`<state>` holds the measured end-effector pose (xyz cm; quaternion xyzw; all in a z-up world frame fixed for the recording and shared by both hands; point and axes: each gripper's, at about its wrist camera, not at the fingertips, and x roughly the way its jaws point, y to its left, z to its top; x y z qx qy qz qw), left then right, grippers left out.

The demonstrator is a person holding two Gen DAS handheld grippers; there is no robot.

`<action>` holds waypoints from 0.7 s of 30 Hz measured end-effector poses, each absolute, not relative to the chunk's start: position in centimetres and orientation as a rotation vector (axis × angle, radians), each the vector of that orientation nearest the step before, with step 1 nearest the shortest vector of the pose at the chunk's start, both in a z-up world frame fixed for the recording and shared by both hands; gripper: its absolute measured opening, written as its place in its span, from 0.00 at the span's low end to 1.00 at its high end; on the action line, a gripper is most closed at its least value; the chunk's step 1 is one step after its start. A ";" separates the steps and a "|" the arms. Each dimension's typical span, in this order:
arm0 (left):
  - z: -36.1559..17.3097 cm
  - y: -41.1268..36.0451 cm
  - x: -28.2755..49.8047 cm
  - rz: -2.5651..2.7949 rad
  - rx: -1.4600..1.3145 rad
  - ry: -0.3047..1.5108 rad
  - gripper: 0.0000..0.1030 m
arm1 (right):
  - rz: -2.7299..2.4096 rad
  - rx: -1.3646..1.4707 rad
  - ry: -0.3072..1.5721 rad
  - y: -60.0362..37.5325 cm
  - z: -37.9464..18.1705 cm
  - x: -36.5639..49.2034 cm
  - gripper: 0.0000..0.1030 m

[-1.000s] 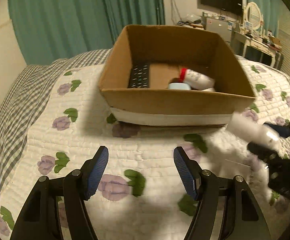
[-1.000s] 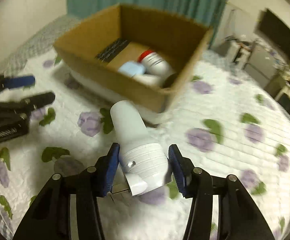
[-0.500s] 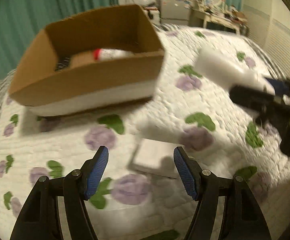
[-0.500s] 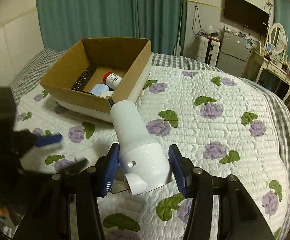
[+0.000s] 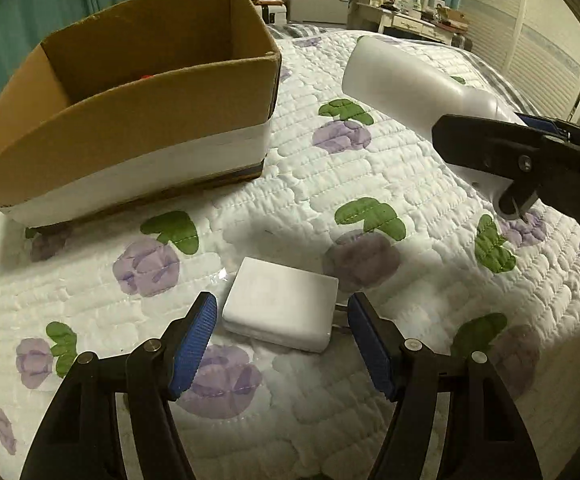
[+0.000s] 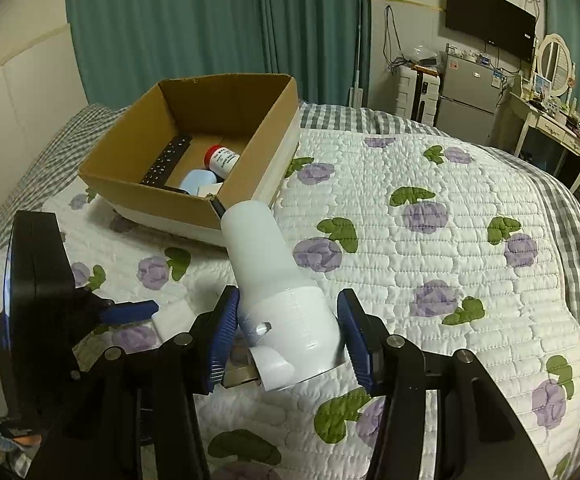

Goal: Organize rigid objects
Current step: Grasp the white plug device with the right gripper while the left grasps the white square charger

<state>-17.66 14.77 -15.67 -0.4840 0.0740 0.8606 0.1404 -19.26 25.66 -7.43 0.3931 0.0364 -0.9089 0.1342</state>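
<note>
My right gripper (image 6: 285,330) is shut on a white plastic bottle (image 6: 277,284) and holds it above the quilt, its base pointing toward the cardboard box (image 6: 193,208). The bottle also shows in the left wrist view (image 5: 418,84), held in the air at the right. My left gripper (image 5: 281,336) is open, its blue pads on either side of a flat white box (image 5: 281,308) that lies on the quilt. The cardboard box (image 5: 129,120) holds a black remote (image 6: 167,160), a red-capped bottle (image 6: 221,158) and a pale blue item (image 6: 197,180).
The bed is covered by a white quilt with purple flowers (image 6: 430,216) and a grey checked blanket edge (image 6: 562,208). Teal curtains (image 6: 209,24) hang behind the box. A fridge, dresser and wall TV (image 6: 490,20) stand at the far right.
My left gripper has turned right and down from facing the cardboard box and now straddles the flat white box. My right gripper has lifted and drawn back with the white bottle.
</note>
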 end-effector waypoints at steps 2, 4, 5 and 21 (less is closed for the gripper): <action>-15.6 14.5 -17.9 2.477 -1.395 0.169 0.69 | -2.634 1.144 0.112 25.5 -7.5 -19.3 0.49; -15.6 14.1 -18.1 2.469 -1.389 0.132 0.68 | -2.633 1.150 0.119 25.4 -7.6 -19.3 0.49; -15.6 14.0 -18.1 2.465 -1.389 0.113 0.66 | -2.633 1.152 0.123 25.3 -7.6 -19.3 0.49; -8.7 11.3 -15.5 2.620 -1.185 0.098 0.54 | -2.664 1.076 0.187 23.2 -4.6 -17.2 0.49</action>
